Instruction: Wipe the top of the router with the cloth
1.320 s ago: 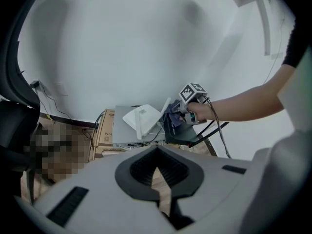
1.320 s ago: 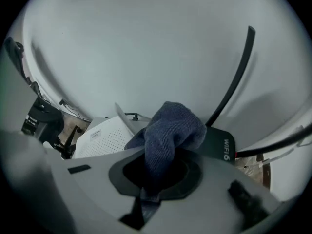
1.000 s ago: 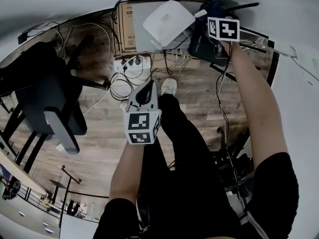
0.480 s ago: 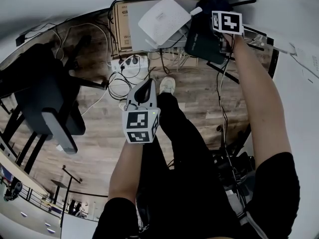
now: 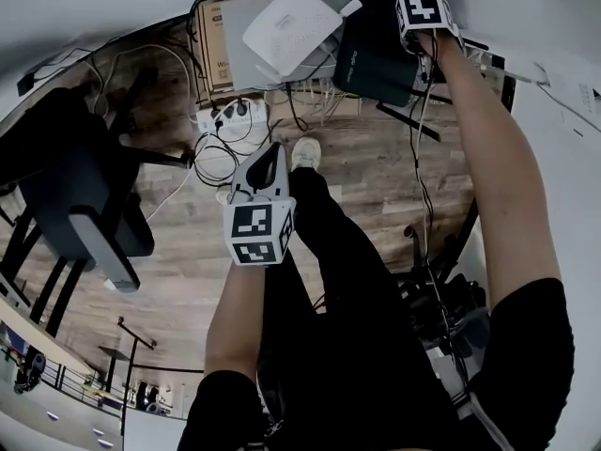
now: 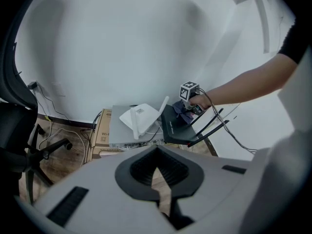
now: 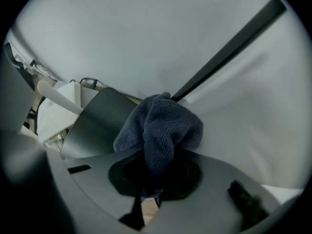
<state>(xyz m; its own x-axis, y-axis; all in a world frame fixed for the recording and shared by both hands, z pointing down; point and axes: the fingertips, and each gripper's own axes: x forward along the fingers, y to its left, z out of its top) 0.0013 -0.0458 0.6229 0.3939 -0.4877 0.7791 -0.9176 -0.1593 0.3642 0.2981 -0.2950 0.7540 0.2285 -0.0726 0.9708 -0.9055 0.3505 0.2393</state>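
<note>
A black router (image 5: pixel 374 53) with long antennas (image 7: pixel 229 42) lies tilted by the white wall, next to a white router (image 5: pixel 289 28). My right gripper (image 5: pixel 421 13) is over the black router's far right edge, shut on a dark blue cloth (image 7: pixel 159 126). The cloth bunches out of the jaws against the router's top (image 7: pixel 97 122). The left gripper view shows that cloth (image 6: pixel 185 112) under the right gripper (image 6: pixel 189 92). My left gripper (image 5: pixel 273 156) hangs well back over the floor, jaws together and holding nothing.
A grey flat box (image 5: pixel 235 36) on a cardboard carton (image 5: pixel 208 45) carries the white router. A power strip (image 5: pixel 230 114) and loose cables (image 5: pixel 211 163) lie on the wooden floor. A black office chair (image 5: pixel 80 200) stands at the left. The person's leg and shoe (image 5: pixel 305 153) are below the routers.
The right gripper has slid the cloth across the black router's top toward its far right end. The left gripper has stayed about where it was.
</note>
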